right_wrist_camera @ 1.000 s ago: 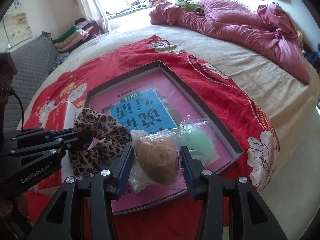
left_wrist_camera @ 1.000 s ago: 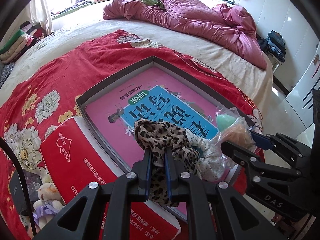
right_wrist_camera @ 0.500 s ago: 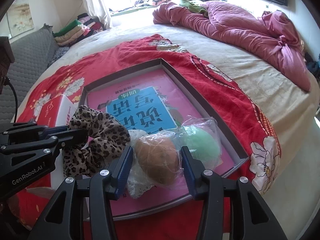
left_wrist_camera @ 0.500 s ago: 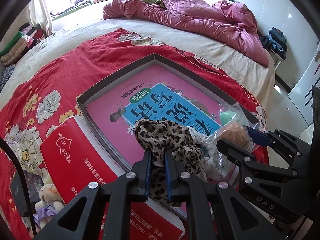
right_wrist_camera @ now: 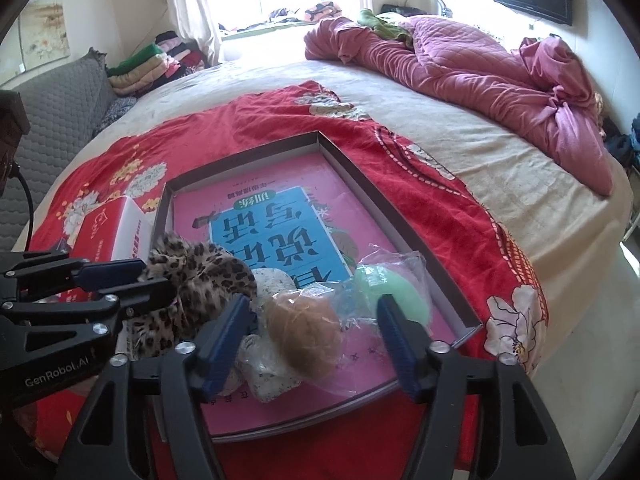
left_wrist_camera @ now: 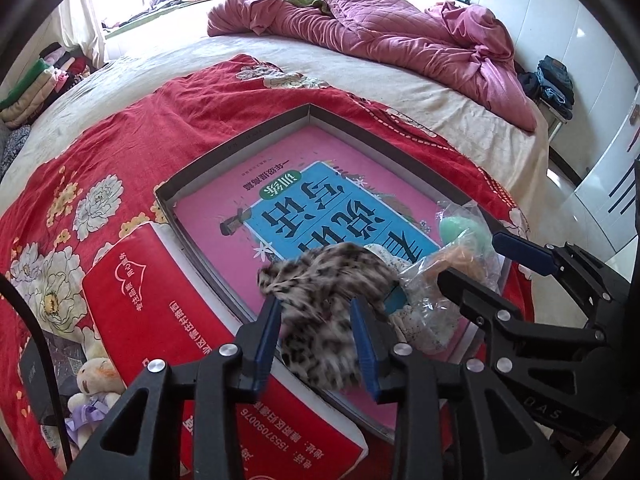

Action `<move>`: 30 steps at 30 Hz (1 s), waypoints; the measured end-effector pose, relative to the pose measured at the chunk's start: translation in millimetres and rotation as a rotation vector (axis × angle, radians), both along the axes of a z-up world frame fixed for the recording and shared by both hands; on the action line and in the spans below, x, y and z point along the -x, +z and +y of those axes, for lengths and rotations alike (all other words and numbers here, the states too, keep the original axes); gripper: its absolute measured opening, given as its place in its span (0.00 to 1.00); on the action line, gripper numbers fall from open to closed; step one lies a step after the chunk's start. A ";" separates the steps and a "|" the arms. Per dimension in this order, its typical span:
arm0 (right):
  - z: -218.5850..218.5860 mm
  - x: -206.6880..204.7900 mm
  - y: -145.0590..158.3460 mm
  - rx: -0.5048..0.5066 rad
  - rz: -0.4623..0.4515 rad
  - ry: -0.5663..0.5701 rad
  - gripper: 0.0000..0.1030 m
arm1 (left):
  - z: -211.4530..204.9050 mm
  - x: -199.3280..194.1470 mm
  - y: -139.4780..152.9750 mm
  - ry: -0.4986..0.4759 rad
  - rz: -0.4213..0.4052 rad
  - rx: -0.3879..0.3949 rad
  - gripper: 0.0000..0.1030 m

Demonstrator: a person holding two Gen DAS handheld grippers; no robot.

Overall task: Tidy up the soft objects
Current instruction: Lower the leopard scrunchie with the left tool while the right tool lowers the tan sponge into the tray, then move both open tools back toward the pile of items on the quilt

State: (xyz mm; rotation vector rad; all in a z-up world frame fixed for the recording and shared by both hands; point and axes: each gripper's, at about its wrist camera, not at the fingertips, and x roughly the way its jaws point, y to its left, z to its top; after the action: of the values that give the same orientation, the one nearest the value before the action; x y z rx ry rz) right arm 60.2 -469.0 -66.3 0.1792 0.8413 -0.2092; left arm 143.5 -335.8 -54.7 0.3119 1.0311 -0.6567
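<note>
A leopard-print scrunchie (left_wrist_camera: 324, 276) hangs blurred between the fingers of my left gripper (left_wrist_camera: 316, 308), whose jaws are opening and no longer pinch it. It is over the near left corner of the shallow grey box (left_wrist_camera: 240, 140) lined with a pink book (right_wrist_camera: 280, 216). My right gripper (right_wrist_camera: 312, 308) is opening too. A brown ball in a clear bag (right_wrist_camera: 302, 334) lies between its blue pads (right_wrist_camera: 228, 332) without touching them. Beside it lie a green bagged sponge (right_wrist_camera: 396, 292) and a white speckled cloth (right_wrist_camera: 272, 376). Both grippers appear in each other's view: the right gripper (left_wrist_camera: 472, 258) and the left gripper (right_wrist_camera: 154, 278).
The box lies on a red floral blanket (left_wrist_camera: 120, 128) spread over the bed. A red carton (left_wrist_camera: 160, 300) abuts the box's left side, with a small plush toy (left_wrist_camera: 96, 376) near it. A crumpled pink quilt (left_wrist_camera: 380, 28) lies far back. The bed edge drops off at right.
Both grippers have opened. The left one let go of the scrunchie, which now sags blurred between its fingers. The right one released the bagged brown ball onto the pink book.
</note>
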 end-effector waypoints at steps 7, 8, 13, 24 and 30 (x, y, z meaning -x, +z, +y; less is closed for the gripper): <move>1.3 11.2 18.2 0.054 -0.024 -0.021 0.68 | 4.4 3.0 11.9 0.008 -0.021 0.015 0.52; 0.5 13.0 20.9 0.060 -0.028 -0.027 0.68 | 5.3 3.6 14.0 0.008 -0.023 0.018 0.52; -1.3 24.6 35.7 0.086 -0.054 -0.059 0.76 | 12.1 9.4 26.6 0.020 -0.039 0.027 0.54; 8.6 54.7 66.2 0.129 -0.099 -0.083 0.76 | 46.1 27.3 66.6 0.071 -0.095 0.073 0.67; 18.1 69.8 84.9 0.148 -0.133 -0.088 0.76 | 59.5 42.6 87.7 0.080 -0.137 0.081 0.72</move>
State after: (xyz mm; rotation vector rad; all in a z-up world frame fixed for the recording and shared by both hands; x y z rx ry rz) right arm -9.7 -451.0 18.6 0.0900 0.6832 -0.3374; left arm 100.9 -276.3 33.0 0.2401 0.8793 -0.5947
